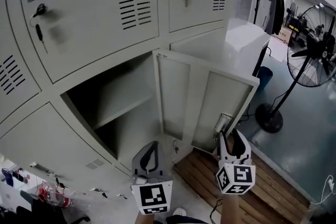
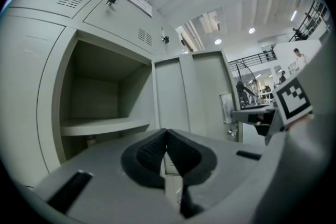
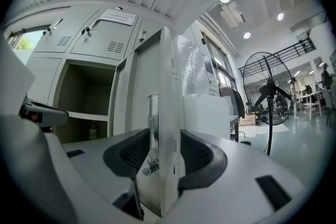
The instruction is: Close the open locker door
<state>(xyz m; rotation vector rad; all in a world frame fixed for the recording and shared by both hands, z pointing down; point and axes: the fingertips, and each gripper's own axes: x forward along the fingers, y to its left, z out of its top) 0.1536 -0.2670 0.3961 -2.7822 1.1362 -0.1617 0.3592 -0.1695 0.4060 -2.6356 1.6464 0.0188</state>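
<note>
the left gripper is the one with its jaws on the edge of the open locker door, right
No, it is the right gripper whose jaws grip the edge of the open locker door, as the right gripper view shows. The left gripper is shut on nothing.

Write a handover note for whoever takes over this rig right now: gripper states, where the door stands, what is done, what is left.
Left gripper: shut, empty, held low in front of the open compartment.
Right gripper: shut on the free edge of the locker door.
Door: wide open, standing out from the locker front.
Done: the door edge is gripped.
Left: swing the door back over the compartment until it sits flush, then probably release.
</note>
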